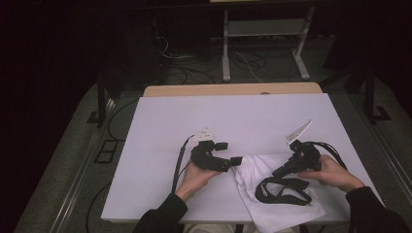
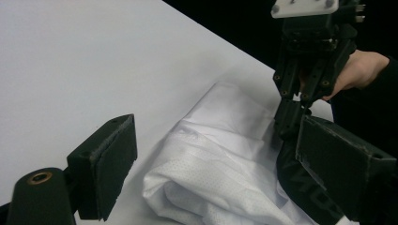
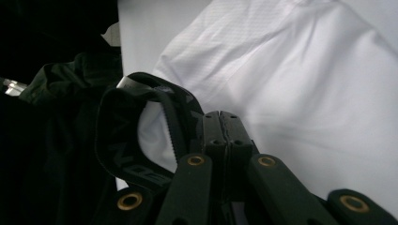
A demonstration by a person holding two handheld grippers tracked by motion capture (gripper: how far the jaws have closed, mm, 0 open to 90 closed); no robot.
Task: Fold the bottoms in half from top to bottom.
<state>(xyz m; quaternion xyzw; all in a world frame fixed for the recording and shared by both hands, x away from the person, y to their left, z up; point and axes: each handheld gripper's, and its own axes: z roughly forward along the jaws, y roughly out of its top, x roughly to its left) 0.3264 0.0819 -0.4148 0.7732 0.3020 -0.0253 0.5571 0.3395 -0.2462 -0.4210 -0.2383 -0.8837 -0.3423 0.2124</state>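
A white garment [image 1: 252, 171] lies crumpled on the white table [image 1: 218, 114] near its front edge, with a black elastic band [image 1: 284, 190] looped on top. My right gripper [image 1: 278, 171] points down-left at it. Its jaws are shut on the band's upper edge [image 3: 126, 140], and the loop stands up off the cloth [image 3: 291, 70]. My left gripper [image 1: 229, 152] is open at the garment's left edge. A bunched fold [image 2: 220, 154] lies in front of its wide-apart pads [image 2: 115, 159]. The right gripper [image 2: 287, 124] shows beyond, over the band [image 2: 305, 187].
The table's white top stretches bare to the left and back [image 1: 170, 126]. A wooden edge [image 1: 233, 90] runs along the far side. Behind it, on the dark floor, are a metal stand [image 1: 262, 43] and cables. Each gripper's cable trails towards the person.
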